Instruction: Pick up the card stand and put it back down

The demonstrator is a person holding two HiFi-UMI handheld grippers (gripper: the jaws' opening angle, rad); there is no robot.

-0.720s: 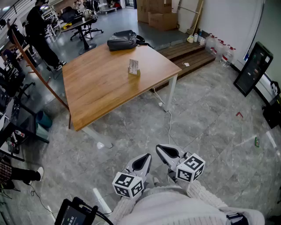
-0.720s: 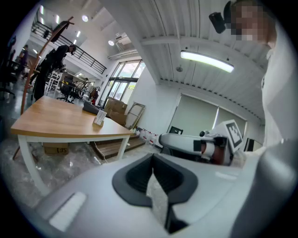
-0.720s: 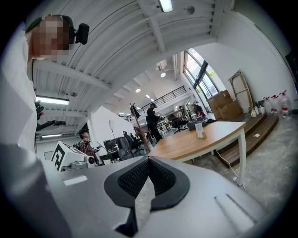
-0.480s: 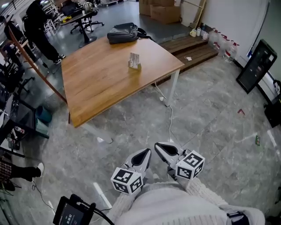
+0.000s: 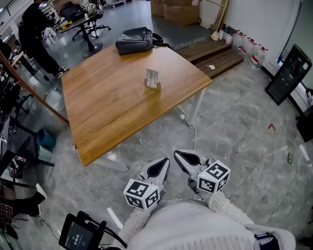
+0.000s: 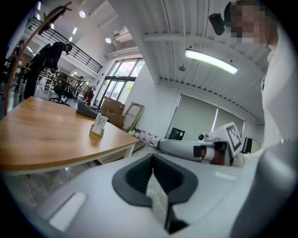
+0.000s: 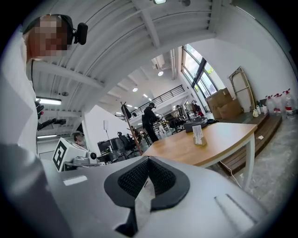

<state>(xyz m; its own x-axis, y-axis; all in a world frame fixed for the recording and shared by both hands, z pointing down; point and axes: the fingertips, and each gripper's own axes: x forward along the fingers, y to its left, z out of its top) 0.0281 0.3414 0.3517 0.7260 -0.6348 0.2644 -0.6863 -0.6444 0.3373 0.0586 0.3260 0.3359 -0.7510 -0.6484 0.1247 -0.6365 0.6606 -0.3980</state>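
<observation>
While both grippers hang low over the grey floor (image 5: 234, 146), close to the person's white sleeves (image 5: 222, 210), the card stand (image 5: 152, 78) stands upright on the wooden table (image 5: 107, 112). It sits near the far half of the table top, with a white card held up in it. It is well apart from both grippers, and nothing touches it. A dark bag (image 5: 134, 40) lies on the far edge of the same table, apart from the stand. The left gripper (image 5: 160, 168) has its two jaws pressed together, with nothing between them. The right gripper (image 5: 185, 158) is closed tight too, and it holds nothing. Both point toward the table from the floor side. A person in black clothes (image 5: 34, 34) stands past the table's far left corner, near some chairs. Brown boxes (image 5: 168, 7) sit by the far wall.
</observation>
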